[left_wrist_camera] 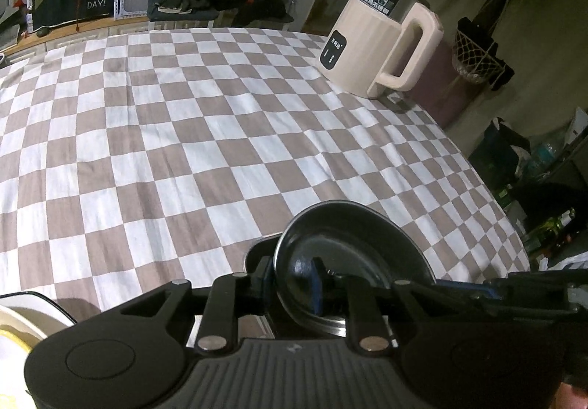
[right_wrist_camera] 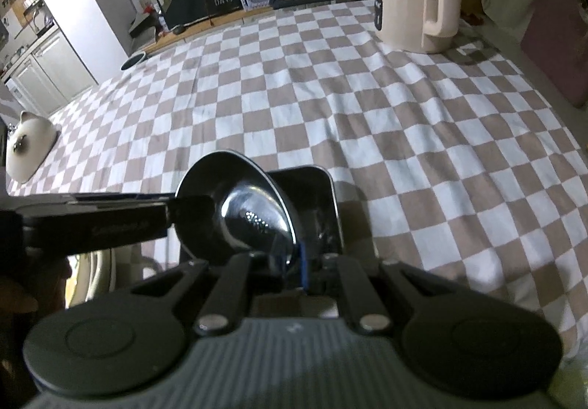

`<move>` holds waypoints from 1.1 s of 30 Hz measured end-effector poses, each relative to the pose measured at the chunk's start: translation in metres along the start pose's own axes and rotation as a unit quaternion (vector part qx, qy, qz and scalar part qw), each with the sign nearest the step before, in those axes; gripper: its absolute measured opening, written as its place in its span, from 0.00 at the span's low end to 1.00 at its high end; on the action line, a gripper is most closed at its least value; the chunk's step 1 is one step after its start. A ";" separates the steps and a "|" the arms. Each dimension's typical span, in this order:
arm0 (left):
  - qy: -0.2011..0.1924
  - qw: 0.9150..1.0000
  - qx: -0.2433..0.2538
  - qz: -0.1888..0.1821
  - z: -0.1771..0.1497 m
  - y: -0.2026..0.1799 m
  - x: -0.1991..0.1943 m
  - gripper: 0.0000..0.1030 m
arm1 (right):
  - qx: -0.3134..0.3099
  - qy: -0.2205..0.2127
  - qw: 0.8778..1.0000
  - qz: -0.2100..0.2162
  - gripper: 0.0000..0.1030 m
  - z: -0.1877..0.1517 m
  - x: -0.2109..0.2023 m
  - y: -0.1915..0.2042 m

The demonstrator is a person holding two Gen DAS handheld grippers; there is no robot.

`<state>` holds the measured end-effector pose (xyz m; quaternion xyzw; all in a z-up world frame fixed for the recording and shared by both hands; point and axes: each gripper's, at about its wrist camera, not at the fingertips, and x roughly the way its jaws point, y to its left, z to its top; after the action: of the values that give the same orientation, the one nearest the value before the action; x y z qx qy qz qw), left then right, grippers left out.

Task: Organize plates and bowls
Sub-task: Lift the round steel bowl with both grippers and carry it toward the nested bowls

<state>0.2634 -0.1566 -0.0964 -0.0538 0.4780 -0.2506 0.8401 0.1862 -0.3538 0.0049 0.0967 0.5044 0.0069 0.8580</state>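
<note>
Pinched at opposite rims by the closed jaws of the left gripper [left_wrist_camera: 294,284] and right gripper [right_wrist_camera: 296,262], the small glossy black round dish [right_wrist_camera: 239,210] hangs tilted over a shallow dark rectangular tray [right_wrist_camera: 323,188] on the checked-cloth worktop [right_wrist_camera: 367,107], looking stiff, light, slippery and breakable.

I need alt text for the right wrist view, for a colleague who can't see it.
The right gripper is shut on the rim of a tilted shiny metal bowl, held above a dark rectangular tray on a brown-and-white checkered tablecloth. The left gripper reaches the bowl from the left; a cream electric kettle stands far right.
</note>
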 end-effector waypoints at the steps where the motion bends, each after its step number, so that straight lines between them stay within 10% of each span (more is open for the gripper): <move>1: 0.002 1.000 -0.001 -0.001 0.000 0.000 0.001 0.24 | -0.001 0.002 1.000 -0.001 0.09 0.000 0.001 0.000; 33: 0.017 1.000 0.008 0.001 0.000 -0.008 0.012 0.29 | 0.000 0.032 0.999 -0.015 0.10 0.002 0.016 -0.007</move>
<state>0.2657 -0.1696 -0.1032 -0.0427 0.4908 -0.2544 0.8322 0.1953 -0.3592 -0.0089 0.0886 0.5330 -0.0031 0.8414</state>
